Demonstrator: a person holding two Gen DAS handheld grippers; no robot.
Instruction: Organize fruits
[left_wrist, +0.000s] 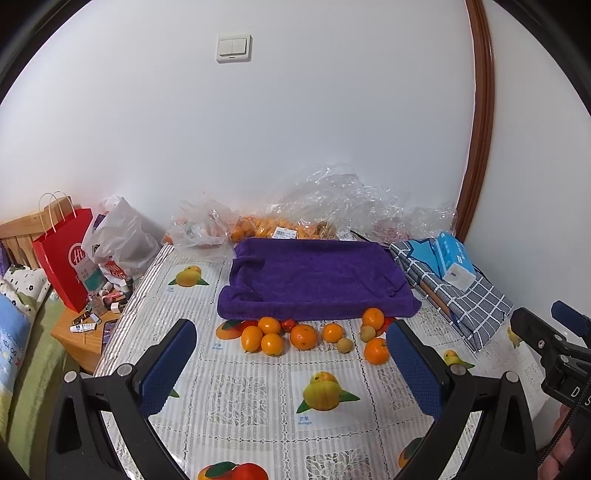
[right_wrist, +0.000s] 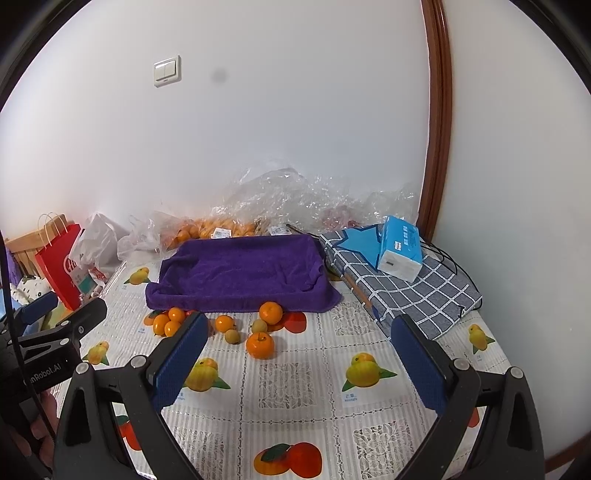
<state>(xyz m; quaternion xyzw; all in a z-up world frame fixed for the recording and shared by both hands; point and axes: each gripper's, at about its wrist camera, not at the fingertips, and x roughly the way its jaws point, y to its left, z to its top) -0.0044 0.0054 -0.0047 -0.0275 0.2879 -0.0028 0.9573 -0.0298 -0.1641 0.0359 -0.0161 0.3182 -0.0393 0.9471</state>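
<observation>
Several loose oranges (left_wrist: 303, 336) (right_wrist: 260, 345) lie on the table in front of a purple towel-lined tray (left_wrist: 314, 280) (right_wrist: 240, 273). Two small tan round fruits (left_wrist: 345, 345) (right_wrist: 232, 336) and a small red fruit (left_wrist: 288, 325) lie among them. My left gripper (left_wrist: 291, 354) is open and empty, hovering above the table short of the fruits. My right gripper (right_wrist: 301, 350) is open and empty, also short of the fruits; its body shows at the right edge of the left wrist view (left_wrist: 554, 347). The tray looks empty.
Bags of oranges (left_wrist: 266, 225) and crumpled clear plastic (left_wrist: 351, 195) lie against the wall behind the tray. A checked cloth bundle (left_wrist: 461, 295) with a blue tissue pack (right_wrist: 400, 251) sits at the right. A red paper bag (left_wrist: 62, 258) and a cluttered nightstand (left_wrist: 85, 332) stand left of the table.
</observation>
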